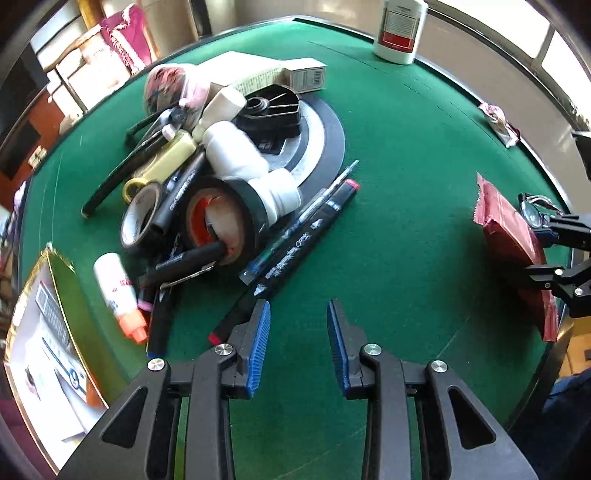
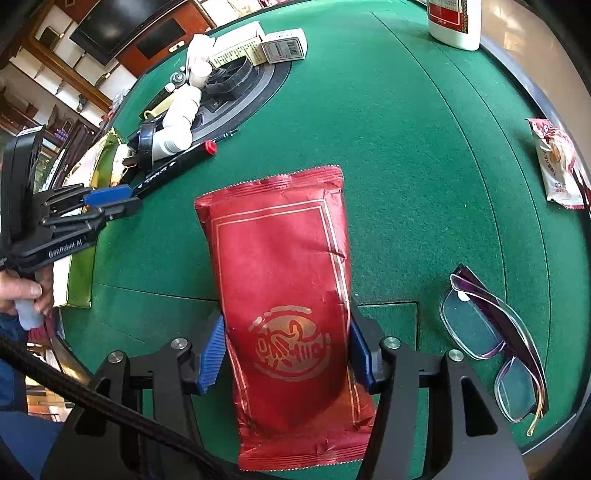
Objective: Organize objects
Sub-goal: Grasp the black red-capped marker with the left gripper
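While "GenRobot.AI" is read on the left gripper (image 2: 107, 206), whose fingers are spread over bare green table (image 1: 406, 147) beside a black marker (image 1: 295, 254), a red packet (image 2: 284, 295) with a gold seal is pinched between the right gripper (image 2: 286, 354) pads, its long axis pointed away along the fingers.

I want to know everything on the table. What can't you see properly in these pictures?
- Red packet, right wrist view: near end hidden behind the right tongs.
- White bottle, both views: top cut off by the edge.
- Green box, left wrist view: print too blurred to read.
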Demonstrator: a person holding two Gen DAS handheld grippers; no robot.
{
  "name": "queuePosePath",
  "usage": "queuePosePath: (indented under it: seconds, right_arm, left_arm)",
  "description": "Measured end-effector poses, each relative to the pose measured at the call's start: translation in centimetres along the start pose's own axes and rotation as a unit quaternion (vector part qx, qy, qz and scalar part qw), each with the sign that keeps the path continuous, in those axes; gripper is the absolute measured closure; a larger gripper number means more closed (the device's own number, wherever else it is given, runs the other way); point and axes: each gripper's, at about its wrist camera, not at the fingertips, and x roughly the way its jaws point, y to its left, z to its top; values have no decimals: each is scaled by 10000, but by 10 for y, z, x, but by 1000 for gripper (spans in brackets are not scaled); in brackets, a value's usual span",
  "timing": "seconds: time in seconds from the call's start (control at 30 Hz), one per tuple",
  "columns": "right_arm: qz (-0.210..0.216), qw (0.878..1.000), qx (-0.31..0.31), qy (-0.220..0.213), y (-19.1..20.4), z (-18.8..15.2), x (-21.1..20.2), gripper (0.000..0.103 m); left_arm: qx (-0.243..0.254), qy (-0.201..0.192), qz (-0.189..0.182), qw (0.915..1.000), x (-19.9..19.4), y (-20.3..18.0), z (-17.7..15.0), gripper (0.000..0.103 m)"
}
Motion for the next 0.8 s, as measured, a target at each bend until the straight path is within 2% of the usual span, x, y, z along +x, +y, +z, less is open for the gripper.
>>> queuePosePath:
  seconds: [0.07,0.2,0.3,0.43,0.47,0.6,0.73,0.8]
  right_arm:
    - [-17,10000,-18,-3,1,0,0,47]
    - [23,10000,-3,-46,0,-2,-1,46]
    - [15,10000,-14,-64,0,-2,-1,46]
    - [8,10000,-18,-87,1,-3,-1,46]
    - [13,10000,-12,-90,1,-3,0,45]
    - [-38,9999,-67,-104,4,-4,-1,45]
    - [-135,9997,-171,-120,9,-6,0,43]
    - [-195,9994,-251,-113,11,-6,0,42]
  left_arm:
    - [32,40,451,9990,7,6,4,76]
    - [8,316,694,9971,25,21,7,74]
    - [10,448,416,9981,19,22,5,74]
    - [114,638,-740,9952,14,-8,6,74]
    - [160,604,-806,9948,14,-14,9,74]
    - [-179,644,-451,9967,22,-15,27,74]
    - [-508,543,-187,9971,30,-9,54,74]
    - [-516,433,-35,9977,31,-10,60,74]
